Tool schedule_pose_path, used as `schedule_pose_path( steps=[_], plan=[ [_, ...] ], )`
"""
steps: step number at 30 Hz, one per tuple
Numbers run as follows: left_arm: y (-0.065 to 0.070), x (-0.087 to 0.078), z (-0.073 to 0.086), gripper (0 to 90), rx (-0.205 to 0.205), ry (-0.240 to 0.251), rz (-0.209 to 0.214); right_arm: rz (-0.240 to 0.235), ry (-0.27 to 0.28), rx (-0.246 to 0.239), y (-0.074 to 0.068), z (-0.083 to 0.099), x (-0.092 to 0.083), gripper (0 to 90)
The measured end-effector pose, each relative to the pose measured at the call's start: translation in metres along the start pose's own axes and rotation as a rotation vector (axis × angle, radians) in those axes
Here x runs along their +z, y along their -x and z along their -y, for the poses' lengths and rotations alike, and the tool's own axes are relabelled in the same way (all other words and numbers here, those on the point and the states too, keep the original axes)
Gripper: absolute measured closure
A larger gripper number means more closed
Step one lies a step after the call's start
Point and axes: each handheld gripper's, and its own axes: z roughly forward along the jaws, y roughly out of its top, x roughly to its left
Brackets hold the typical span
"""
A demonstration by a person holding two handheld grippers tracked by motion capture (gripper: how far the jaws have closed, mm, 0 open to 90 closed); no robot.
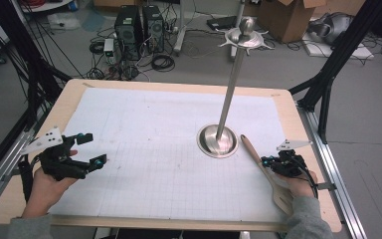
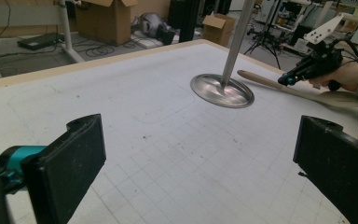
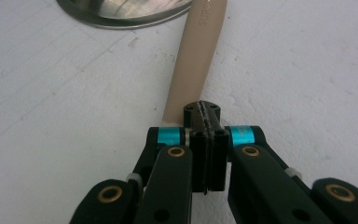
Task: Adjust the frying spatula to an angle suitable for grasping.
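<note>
Right gripper view: the wooden spatula [image 3: 196,60] runs up the middle of the frame, its handle tip touching the metal stand's base [image 3: 121,11] at the top. The right gripper [image 3: 206,122] is clenched tight just above it, apparently empty. The left gripper [image 1: 90,149] waits released at lower left. Next, I'd judge, it must open and straddle the handle.

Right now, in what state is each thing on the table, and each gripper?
Left gripper: open, jaws wide apart, nothing between them, held over the white mat.
Right gripper: shut, jaws pressed together above the spatula handle, not gripping it.
Wooden spatula: lying flat on the mat, handle end beside the stand's base.
Metal stand: upright, nothing hanging on its hooks.
</note>
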Motion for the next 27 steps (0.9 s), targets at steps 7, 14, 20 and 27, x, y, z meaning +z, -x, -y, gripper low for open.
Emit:
schedule_pose_path(
  steps=[7,14,20,27],
  plan=[
    [0.0,0.001,0.0,2.7,0.0,-0.001,-0.001,0.002,0.0,-0.01,-0.001,-0.001,0.0,90.0],
    [0.0,0.001,0.001,2.7,0.001,-0.004,0.0,0.009,-0.017,-0.032,-0.003,-0.005,0.002,90.0],
    [0.0,0.0,0.001,2.7,0.003,-0.006,-0.004,0.009,-0.035,-0.059,-0.004,-0.012,0.004,90.0],
    [0.0,-0.001,0.002,2.7,0.002,-0.006,-0.007,0.011,-0.04,-0.053,-0.003,-0.014,0.006,90.0]
  ],
)
